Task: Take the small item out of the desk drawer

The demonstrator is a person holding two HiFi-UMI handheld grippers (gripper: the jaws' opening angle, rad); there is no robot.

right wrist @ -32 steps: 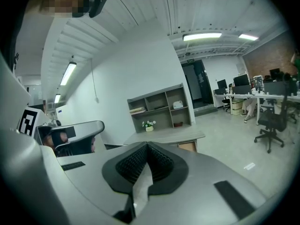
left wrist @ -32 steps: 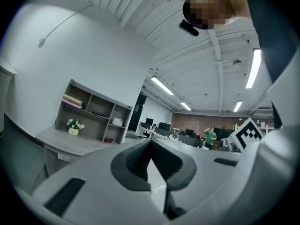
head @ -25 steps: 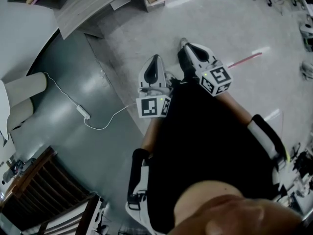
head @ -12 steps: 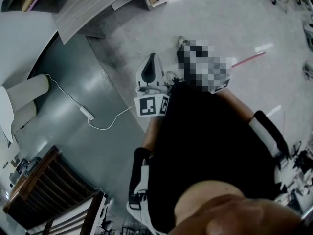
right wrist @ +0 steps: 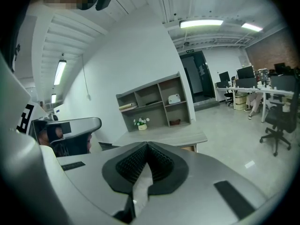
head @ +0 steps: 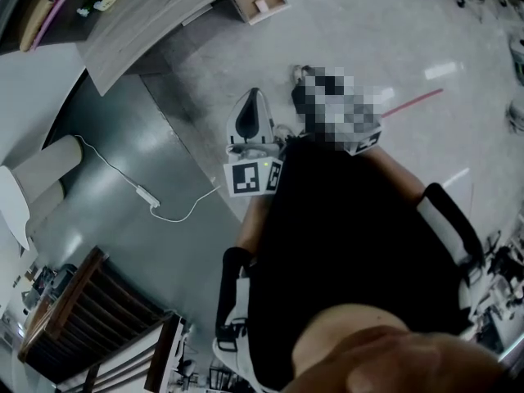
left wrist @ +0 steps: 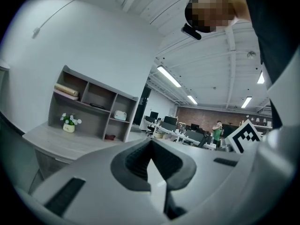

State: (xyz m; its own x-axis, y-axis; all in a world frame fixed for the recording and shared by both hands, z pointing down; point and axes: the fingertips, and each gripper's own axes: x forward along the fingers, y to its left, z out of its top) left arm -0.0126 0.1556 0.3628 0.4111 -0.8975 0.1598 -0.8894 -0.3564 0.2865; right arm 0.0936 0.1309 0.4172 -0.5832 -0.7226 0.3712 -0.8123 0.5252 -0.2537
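In the head view the grey wood desk (head: 139, 15) lies at the top left. Its drawer (head: 246, 2) stands open beyond the desk's end, with a small white item (head: 262, 6) inside. Both grippers are held in front of the person's dark torso, over the floor and well short of the drawer. My left gripper (head: 252, 98) is shut and empty, its marker cube (head: 252, 177) facing the camera. My right gripper (head: 300, 73) is mostly under a mosaic patch. In the right gripper view its jaws (right wrist: 146, 168) are shut with nothing between them, pointing at the desk (right wrist: 161, 137).
A white power strip with its cable (head: 148, 196) lies on the dark floor to the left. Dark wooden furniture (head: 90, 318) stands at the lower left, beige cushions (head: 41, 158) at the left edge. A shelf unit (right wrist: 154, 102) sits on the desk. An office chair (right wrist: 276, 121) stands to the right.
The head view has shifted slightly, so the desk and drawer sit lower and further left in the picture. Both grippers hold the same pose, still shut.
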